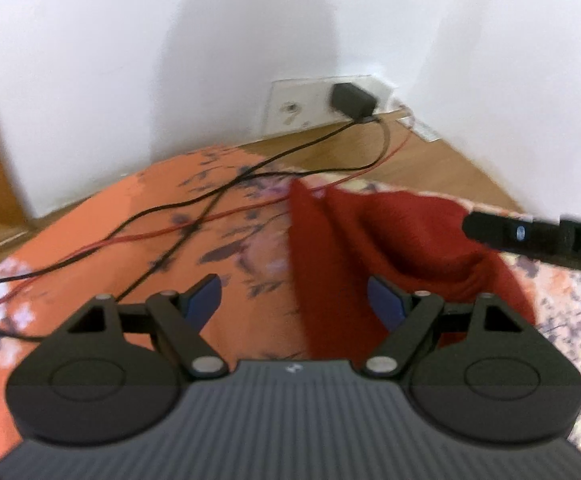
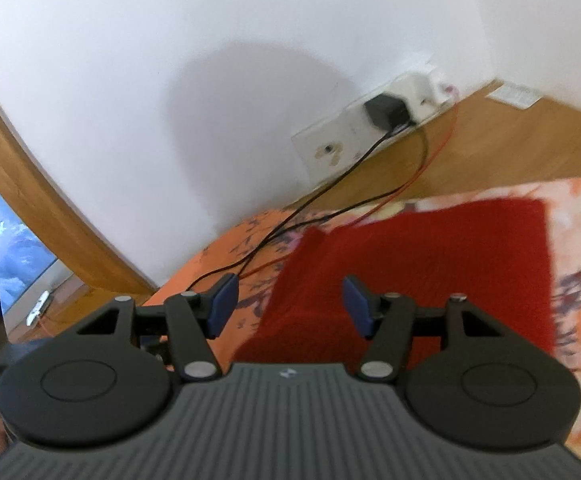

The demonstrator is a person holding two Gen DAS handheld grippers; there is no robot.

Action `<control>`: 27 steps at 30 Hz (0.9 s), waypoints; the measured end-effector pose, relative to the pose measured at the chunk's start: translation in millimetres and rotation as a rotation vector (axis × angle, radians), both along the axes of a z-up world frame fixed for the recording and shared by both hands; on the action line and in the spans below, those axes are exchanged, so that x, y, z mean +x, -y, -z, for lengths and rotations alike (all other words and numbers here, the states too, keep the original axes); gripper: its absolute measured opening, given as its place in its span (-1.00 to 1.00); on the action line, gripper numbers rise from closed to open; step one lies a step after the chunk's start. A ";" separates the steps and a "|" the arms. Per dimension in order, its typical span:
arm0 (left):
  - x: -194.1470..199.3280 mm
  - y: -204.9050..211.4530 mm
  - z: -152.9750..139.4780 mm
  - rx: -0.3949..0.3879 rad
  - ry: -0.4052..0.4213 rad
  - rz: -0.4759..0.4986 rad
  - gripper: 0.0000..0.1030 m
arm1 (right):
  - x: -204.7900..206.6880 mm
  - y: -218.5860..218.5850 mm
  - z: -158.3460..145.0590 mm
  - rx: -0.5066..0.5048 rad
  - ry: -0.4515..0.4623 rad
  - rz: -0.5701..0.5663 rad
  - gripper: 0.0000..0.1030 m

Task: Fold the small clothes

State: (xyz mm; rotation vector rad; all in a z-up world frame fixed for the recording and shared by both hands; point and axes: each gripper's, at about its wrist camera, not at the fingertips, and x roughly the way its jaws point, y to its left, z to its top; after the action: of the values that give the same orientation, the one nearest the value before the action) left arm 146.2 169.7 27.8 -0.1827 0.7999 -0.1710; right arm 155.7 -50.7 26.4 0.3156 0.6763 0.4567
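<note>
A small red knitted garment [image 1: 402,248] lies on an orange flowered cloth [image 1: 130,216]; its left edge runs straight, and its far part is rumpled. My left gripper [image 1: 294,300] is open above that left edge, with nothing between its blue pads. The right gripper's black body [image 1: 538,236] reaches in from the right over the garment. In the right wrist view the red garment [image 2: 430,264] lies flat, with a small peak at its far left corner. My right gripper [image 2: 288,308] hangs open over its near left part, and no cloth is pinched.
Black and red cables [image 1: 194,208] run across the flowered cloth to a black plug [image 1: 350,100] in a wall socket plate [image 1: 302,108]. White walls meet in a corner behind. The wooden surface [image 2: 510,140] shows beyond the cloth. A wooden frame [image 2: 22,184] stands at the left.
</note>
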 end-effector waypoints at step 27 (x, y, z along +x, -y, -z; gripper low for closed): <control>73.6 88.3 37.4 -0.111 -0.045 0.166 -0.51 | 2.7 120.4 71.1 0.141 -0.176 0.252 0.51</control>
State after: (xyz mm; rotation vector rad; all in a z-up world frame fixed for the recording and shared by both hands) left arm 219.8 81.5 -9.6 -0.2257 0.8514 -0.3692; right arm 158.4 -171.1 -44.7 0.5720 0.7660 0.2374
